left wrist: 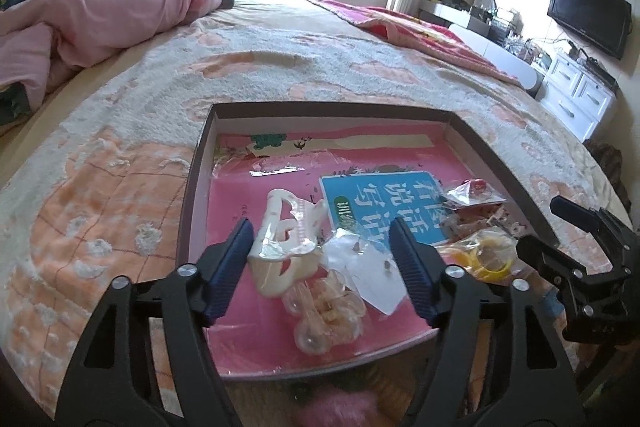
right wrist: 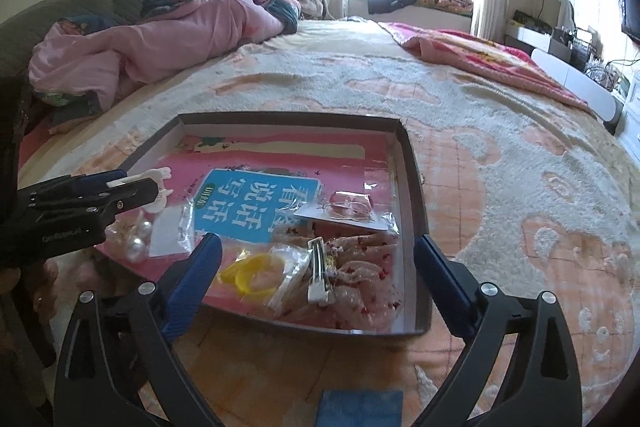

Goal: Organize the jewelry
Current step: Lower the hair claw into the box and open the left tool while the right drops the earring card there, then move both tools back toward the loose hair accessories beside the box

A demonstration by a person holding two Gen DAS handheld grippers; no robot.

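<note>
**Both grippers poised over a tray of packaged trinkets**

Bedroom light from a bright window falls on a wide bed covered by a cream-and-peach tufted bedspread [right wrist: 500, 155], and on that bedspread sits the landmark for everything else: a shallow dark-rimmed cardboard tray [right wrist: 416, 187] lined in pink. All the jewelry lies inside the tray, probably gathered there so the small pieces do not sink into the soft pile.

At the tray's near left, the left gripper [left wrist: 322, 259] hangs with its 2 blue-padded fingers spread wide on either side of a white plastic claw hair clip in clear wrap [left wrist: 286, 243]; the pads do not touch it, so I judge this to be a line-up for a pick. Just nearer than the clip lie large pearl-like beads in a clear bag [left wrist: 324, 311] and a small white earring card [left wrist: 374, 267].

At the tray's near right, the right gripper [right wrist: 318, 275] is also spread open and holds nothing, hovering over a yellow ring-shaped band in a cellophane bag [right wrist: 256, 273] and a silver metal hair clip [right wrist: 318, 267]. Behind them lies a pink-stone piece on a white card [right wrist: 348, 207].

Mid-tray, a blue booklet [right wrist: 248, 205] bears large white Chinese characters, upside down here; I cannot read them reliably. Faint lettering on the left gripper's body is illegible.
</note>
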